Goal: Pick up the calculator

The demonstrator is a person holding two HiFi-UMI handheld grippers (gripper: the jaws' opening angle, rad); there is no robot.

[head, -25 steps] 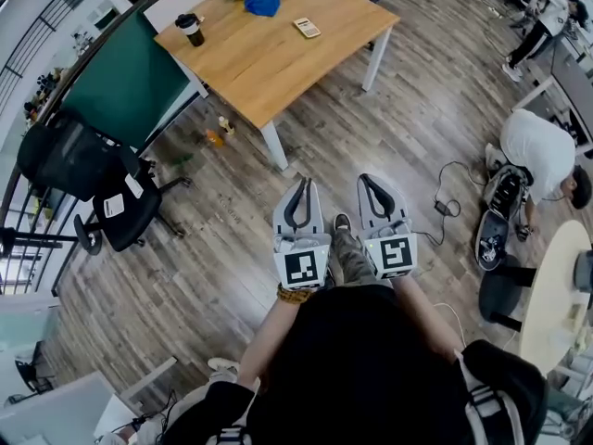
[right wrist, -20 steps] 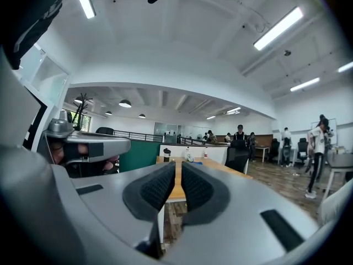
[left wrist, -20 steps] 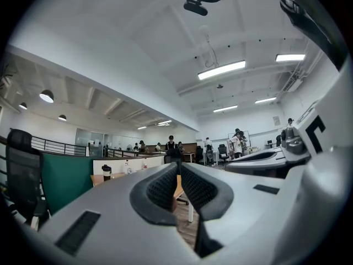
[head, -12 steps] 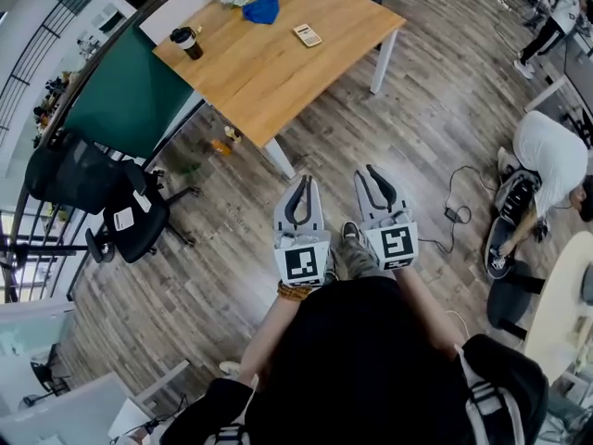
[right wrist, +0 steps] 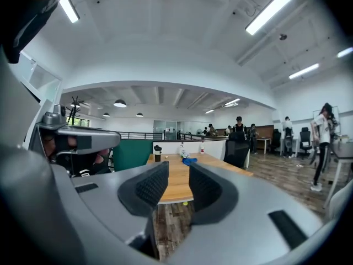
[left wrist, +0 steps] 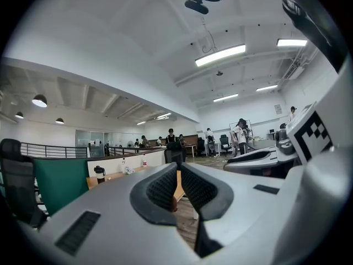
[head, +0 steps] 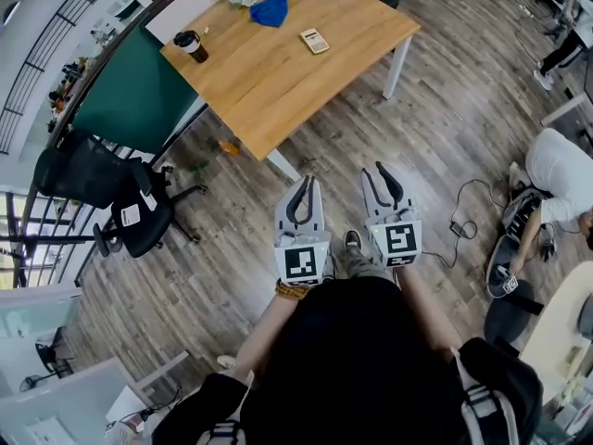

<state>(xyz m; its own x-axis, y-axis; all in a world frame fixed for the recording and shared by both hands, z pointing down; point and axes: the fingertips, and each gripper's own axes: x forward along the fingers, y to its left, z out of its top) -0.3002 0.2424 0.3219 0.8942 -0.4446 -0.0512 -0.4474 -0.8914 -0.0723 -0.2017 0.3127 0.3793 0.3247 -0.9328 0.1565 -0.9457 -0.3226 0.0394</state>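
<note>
The calculator [head: 314, 41], small and beige, lies flat on the far part of the wooden table [head: 278, 72]. Both grippers are held level over the plank floor, well short of the table's near corner. My left gripper [head: 300, 184] is shut with nothing in it; in the left gripper view its ribbed pads [left wrist: 160, 189] almost meet. My right gripper [head: 380, 171] has just been opening. A narrow gap shows between its pads [right wrist: 151, 185], and nothing is between them. The right gripper view shows the table [right wrist: 175, 187] ahead, but I cannot make out the calculator there.
On the table stand a dark lidded cup [head: 191, 44] and a blue cloth [head: 270, 10]. A black office chair [head: 125, 207] stands at the left by a green partition [head: 130, 91]. A person [head: 561, 170] crouches on the floor at the right, near cables [head: 463, 221].
Both grippers have moved across the floor toward the table, which sits nearer in the head view. The right jaws have parted; the left jaws stayed shut.
</note>
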